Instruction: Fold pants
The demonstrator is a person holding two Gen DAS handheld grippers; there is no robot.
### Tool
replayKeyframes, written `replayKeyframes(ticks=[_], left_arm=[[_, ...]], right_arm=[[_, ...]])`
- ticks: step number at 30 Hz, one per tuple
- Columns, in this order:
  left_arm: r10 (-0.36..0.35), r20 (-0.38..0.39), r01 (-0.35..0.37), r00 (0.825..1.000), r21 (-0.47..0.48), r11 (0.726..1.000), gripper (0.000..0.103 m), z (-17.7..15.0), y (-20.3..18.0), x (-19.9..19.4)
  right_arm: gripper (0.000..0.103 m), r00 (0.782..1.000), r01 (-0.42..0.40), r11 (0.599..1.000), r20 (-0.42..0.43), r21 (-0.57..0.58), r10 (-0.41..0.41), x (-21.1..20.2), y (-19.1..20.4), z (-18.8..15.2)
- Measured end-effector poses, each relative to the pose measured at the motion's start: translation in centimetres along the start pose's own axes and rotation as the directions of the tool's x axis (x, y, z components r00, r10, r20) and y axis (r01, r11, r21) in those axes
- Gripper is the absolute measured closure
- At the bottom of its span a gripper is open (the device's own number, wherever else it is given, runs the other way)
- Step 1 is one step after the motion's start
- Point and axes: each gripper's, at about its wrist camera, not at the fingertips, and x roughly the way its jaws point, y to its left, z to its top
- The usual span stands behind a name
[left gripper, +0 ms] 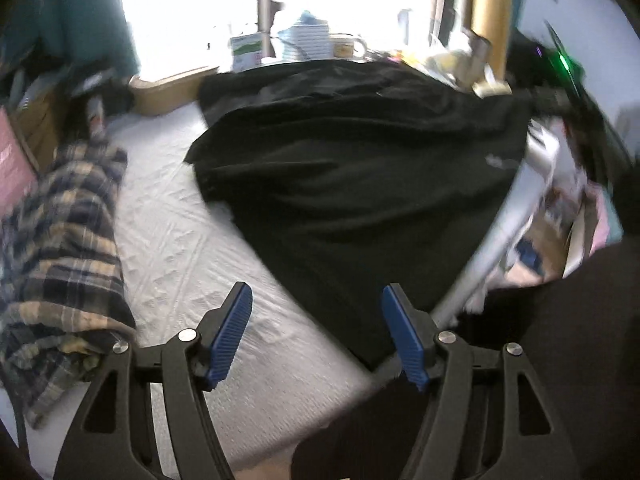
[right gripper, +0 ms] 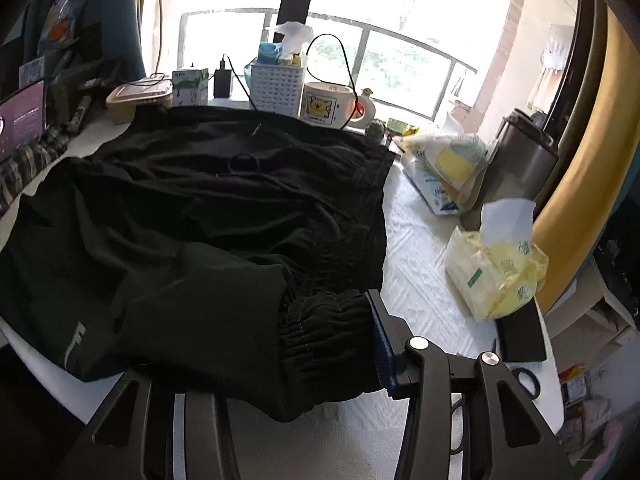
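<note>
Pants (right gripper: 224, 216) lie black across the white table (right gripper: 416, 280), spread from its near edge toward the window. Nearest in the right view, the elastic cuff (right gripper: 328, 336) sits bunched between the jaws of the right gripper (right gripper: 320, 344): one blue pad touches the cuff's side, the other is hidden under cloth, so whether it truly clamps I cannot tell. In the left view, the left gripper (left gripper: 316, 332) hangs open above the near hem and holds nothing. By my read, this is a leg end being carried over for a fold. To do it well, lay the cuff flat along the waistband edge, keep both layers together and smooth out the ridges before letting go.

Further right, a yellow tissue pack (right gripper: 496, 272) shows a sheet sticking up. At the far edge, a white basket (right gripper: 276, 88) holds tissues and a blue roll, beside a bear mug (right gripper: 326, 106) whose contents stay hidden.
</note>
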Motion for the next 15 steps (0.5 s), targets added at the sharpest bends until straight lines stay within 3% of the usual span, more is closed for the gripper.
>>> replayKeyframes(ticks=[8, 15], left_arm=[[-0.001, -0.016, 0.003, 1.0, 0.134, 0.991, 0.035, -1.0, -2.1, -0.7], [0.075, -0.005, -0.072, 0.997, 0.187, 0.98, 0.035, -1.4, -2.4, -0.5]], right_arm=[[0.055, 1.0, 0.003, 1.0, -0.027, -0.008, -0.004, 0.0, 0.2, 0.4], [0.055, 0.999, -0.01, 1.0, -0.043, 0.009, 0.01, 0.6, 0.3, -0.2]])
